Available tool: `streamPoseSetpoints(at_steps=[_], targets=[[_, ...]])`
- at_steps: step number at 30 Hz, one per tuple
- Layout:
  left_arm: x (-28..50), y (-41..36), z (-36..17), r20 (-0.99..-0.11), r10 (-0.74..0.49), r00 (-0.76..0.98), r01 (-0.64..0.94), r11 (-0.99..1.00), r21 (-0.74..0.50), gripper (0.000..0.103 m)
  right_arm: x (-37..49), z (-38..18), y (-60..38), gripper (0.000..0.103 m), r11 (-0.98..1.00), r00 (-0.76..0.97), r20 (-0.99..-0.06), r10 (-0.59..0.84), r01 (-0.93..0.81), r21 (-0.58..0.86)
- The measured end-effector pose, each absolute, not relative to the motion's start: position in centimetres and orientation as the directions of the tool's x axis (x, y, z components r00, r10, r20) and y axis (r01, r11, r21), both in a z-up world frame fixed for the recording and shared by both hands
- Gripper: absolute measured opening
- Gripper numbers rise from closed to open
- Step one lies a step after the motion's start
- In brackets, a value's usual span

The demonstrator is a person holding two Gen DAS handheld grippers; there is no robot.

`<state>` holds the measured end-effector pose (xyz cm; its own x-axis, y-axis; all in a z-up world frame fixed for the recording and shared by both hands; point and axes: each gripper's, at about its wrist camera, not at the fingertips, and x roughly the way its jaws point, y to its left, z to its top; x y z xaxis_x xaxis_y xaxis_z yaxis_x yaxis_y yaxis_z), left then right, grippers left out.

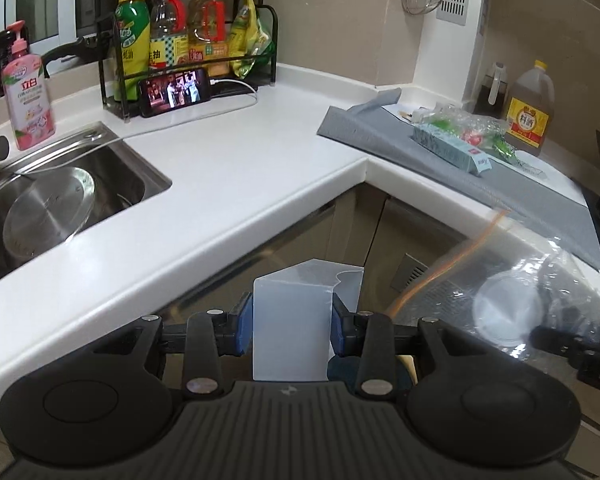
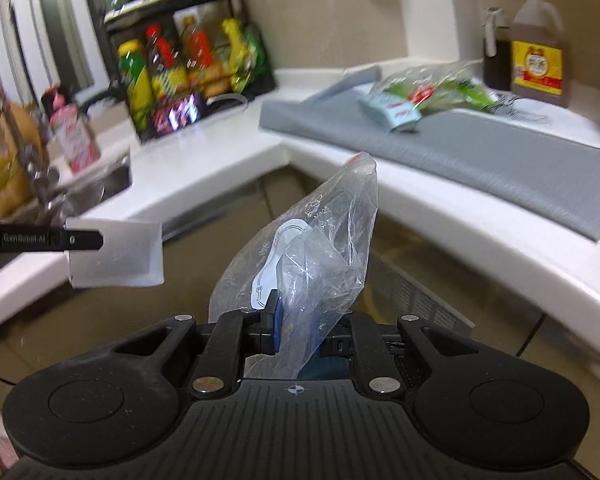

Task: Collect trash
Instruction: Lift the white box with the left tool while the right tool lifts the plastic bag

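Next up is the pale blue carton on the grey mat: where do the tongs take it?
Grip the pale blue carton across its narrow width near the end closest to the counter edge, coming from above. It lies flat and long on the grey mat, with crumpled wrappers crowding its far side.

left gripper point(image 1: 292, 326): your jaws stand partly apart, blue pads clamped on a translucent white box point(image 1: 290, 320), tilted downward.
right gripper point(image 2: 296, 326): your jaws are nearly together, pinching a clear plastic bag point(image 2: 320, 248), angled downward.
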<state>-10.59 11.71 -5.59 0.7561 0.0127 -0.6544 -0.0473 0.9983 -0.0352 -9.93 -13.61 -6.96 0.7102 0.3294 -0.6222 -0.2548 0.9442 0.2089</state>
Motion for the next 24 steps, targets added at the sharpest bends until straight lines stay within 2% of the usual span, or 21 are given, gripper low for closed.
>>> streamPoseSetpoints(at_steps=[24], targets=[[-10.9, 10.5, -5.8, -0.659, -0.020, 0.752, 0.006, 1.000, -0.024, 0.042, -9.6, -6.9, -12.4, 0.016, 0.955, 0.695, -0.657, 0.294, -0.244, 0.169]])
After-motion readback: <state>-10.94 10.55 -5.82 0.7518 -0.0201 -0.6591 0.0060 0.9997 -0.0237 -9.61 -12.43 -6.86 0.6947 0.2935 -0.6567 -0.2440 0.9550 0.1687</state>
